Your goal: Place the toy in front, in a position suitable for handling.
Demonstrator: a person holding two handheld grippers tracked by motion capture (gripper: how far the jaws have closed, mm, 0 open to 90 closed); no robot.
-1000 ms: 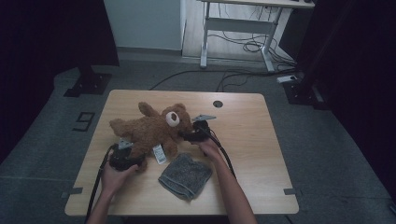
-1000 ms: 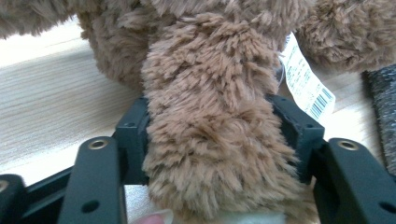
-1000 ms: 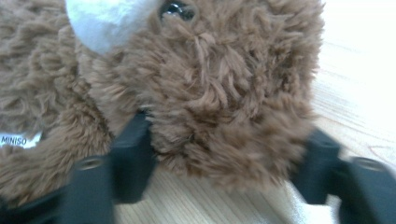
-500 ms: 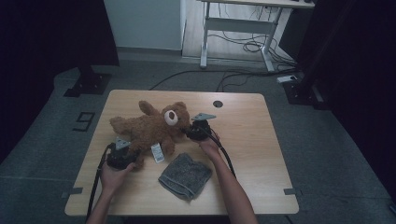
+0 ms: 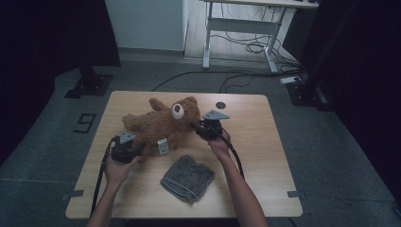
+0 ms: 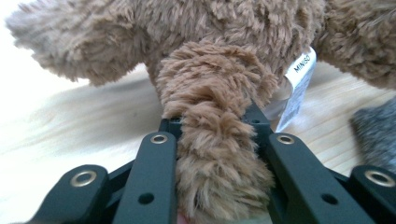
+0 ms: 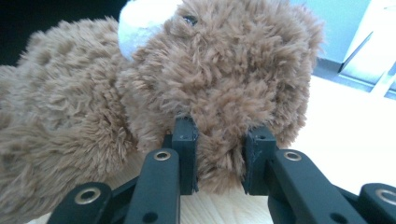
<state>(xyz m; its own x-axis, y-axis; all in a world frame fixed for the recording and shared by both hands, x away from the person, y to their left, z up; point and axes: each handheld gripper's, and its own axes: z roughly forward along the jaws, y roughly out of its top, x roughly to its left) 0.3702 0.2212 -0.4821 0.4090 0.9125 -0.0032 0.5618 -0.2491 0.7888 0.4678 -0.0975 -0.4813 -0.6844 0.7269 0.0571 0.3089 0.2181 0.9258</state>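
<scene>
A brown teddy bear [image 5: 161, 125] lies across the wooden table [image 5: 255, 156], head to the right, with a white tag [image 5: 162, 145] at its belly. My left gripper [image 5: 141, 150] is at its lower end; its jaws have just been closing and now press on one furry leg [image 6: 217, 154], seen between my left gripper [image 6: 215, 128] jaws. My right gripper [image 5: 193, 125] sits at the head side. In the right gripper view my right gripper [image 7: 218, 156] is shut on a paw of the bear [image 7: 219, 93], just under its face.
A folded grey cloth [image 5: 187, 177] lies near the front edge, between the person's forearms; its corner [image 6: 376, 130] shows beside the tag [image 6: 299, 79]. A small dark round hole [image 5: 220, 105] marks the table's far side. A desk frame and cables stand on the floor beyond.
Both grippers have closed on the bear and risen a little. The bear's head end has lifted and shifted slightly away from the person.
</scene>
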